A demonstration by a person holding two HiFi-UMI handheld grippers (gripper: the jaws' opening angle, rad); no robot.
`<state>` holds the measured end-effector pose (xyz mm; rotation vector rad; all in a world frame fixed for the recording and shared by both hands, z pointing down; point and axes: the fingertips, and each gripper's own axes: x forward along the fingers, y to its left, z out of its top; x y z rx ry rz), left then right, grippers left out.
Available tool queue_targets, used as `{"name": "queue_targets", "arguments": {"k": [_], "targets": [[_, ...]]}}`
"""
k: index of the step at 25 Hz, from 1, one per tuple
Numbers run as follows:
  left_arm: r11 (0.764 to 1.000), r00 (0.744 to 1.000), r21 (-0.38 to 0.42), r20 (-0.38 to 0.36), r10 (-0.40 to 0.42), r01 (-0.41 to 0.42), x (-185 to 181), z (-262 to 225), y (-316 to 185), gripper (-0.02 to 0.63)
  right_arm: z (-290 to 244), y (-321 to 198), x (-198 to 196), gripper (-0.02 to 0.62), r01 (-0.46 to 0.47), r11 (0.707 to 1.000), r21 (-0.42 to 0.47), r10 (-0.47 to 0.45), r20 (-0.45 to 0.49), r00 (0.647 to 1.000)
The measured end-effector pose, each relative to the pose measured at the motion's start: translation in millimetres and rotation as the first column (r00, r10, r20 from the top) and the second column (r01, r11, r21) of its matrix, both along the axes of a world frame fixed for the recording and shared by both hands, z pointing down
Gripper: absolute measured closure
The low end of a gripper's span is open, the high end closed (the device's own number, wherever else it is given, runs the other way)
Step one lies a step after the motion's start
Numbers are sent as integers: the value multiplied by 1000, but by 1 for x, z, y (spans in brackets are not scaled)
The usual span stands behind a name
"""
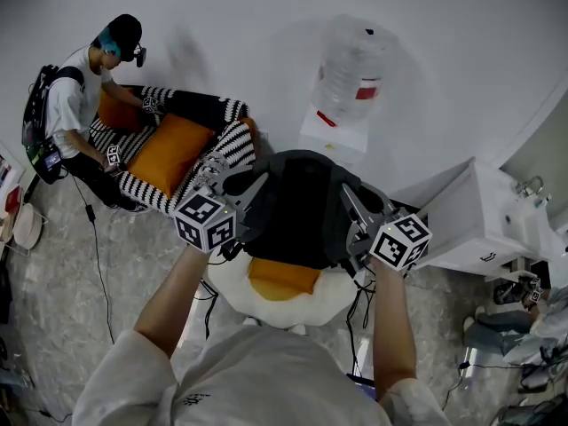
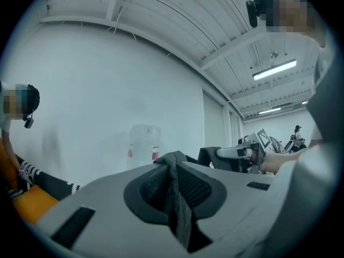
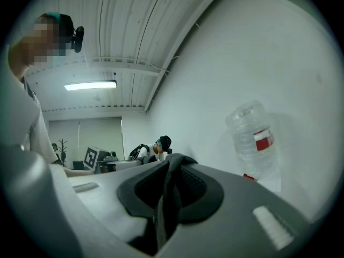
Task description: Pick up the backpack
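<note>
Backpack (image 1: 302, 207) sits between the two grippers, right over the egg cushion (image 1: 284, 295). Can't tell if it's clear of the cushion. Left gripper (image 1: 247, 195) has its jaws nearly together, pinching a dark strap (image 2: 180, 214). Right gripper (image 1: 355, 211) pinches its strap (image 3: 164, 203) the same way. One grip per side, both level, probably to split the load and stop the bag tipping. Grasp looks done, so I'd judge this the lift.

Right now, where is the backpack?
Centre of the head view: the black backpack is between the left gripper and the right gripper, each shut on its fabric, with the egg-shaped cushion at its near edge.
</note>
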<state>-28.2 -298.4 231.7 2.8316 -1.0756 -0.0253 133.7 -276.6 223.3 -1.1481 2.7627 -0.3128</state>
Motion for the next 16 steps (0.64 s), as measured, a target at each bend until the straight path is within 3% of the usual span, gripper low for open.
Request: {"name": "queue_targets", "arguments": {"k": [16], "targets": [[1000, 1000, -19, 4, 1, -1, 2, 12, 3, 574, 12, 3, 2, 551, -6, 1000, -18, 6, -7, 1000]]}}
